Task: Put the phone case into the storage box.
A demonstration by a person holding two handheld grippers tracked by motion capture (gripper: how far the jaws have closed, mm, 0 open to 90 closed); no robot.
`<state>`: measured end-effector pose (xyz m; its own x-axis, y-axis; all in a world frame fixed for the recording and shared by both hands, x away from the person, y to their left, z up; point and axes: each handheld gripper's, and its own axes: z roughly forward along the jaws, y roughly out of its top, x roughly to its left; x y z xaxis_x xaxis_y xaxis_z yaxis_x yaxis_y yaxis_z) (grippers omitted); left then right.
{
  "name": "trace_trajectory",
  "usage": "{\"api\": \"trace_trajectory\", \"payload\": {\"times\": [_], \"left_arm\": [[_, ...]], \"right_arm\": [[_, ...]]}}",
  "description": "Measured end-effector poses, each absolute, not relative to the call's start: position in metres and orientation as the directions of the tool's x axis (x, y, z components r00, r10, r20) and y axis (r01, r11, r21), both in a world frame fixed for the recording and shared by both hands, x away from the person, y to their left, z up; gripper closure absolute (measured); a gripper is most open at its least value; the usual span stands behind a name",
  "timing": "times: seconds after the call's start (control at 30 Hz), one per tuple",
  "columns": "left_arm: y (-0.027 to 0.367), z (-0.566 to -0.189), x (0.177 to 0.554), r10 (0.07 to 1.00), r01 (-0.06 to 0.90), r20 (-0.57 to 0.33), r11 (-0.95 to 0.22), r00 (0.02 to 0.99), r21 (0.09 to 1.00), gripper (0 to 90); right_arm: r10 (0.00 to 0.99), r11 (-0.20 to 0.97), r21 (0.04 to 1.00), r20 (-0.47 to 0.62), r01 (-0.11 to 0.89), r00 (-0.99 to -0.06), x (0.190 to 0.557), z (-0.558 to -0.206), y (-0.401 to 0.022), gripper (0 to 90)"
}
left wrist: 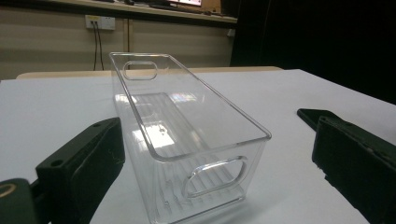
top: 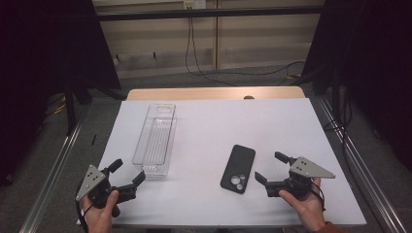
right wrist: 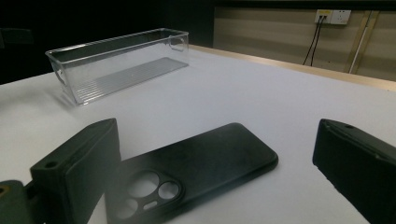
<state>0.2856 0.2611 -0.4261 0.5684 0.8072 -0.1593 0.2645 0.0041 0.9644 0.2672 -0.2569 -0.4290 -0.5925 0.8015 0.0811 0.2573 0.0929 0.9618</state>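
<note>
On the bench [top: 204,121] we held the left gripper [top: 127,175] by the box [top: 155,138] and the right gripper [top: 271,171] by the case [top: 238,168], both jaws wide apart, gripping nothing.

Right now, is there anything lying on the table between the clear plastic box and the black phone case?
Nothing: in the high view, only bare white table lies between the clear box and the phone case.
</note>
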Motion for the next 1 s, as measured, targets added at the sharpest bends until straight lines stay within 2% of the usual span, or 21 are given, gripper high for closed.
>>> {"api": "trace_trajectory", "payload": {"times": [0.53,1.0], "left_arm": [[0.261,-0.426,0.285,0.804,0.263,-0.160,0.004,0.573,0.965,2.6],[0.262,-0.427,0.287,0.801,0.272,-0.166,0.004,0.575,0.962,2.6]], "right_arm": [[0.785,0.091,0.969,0.073,0.230,-0.615,0.291,-0.426,-0.242,0.2],[0.777,0.091,0.966,0.084,0.243,-0.624,0.313,-0.423,-0.229,3.8]]}}
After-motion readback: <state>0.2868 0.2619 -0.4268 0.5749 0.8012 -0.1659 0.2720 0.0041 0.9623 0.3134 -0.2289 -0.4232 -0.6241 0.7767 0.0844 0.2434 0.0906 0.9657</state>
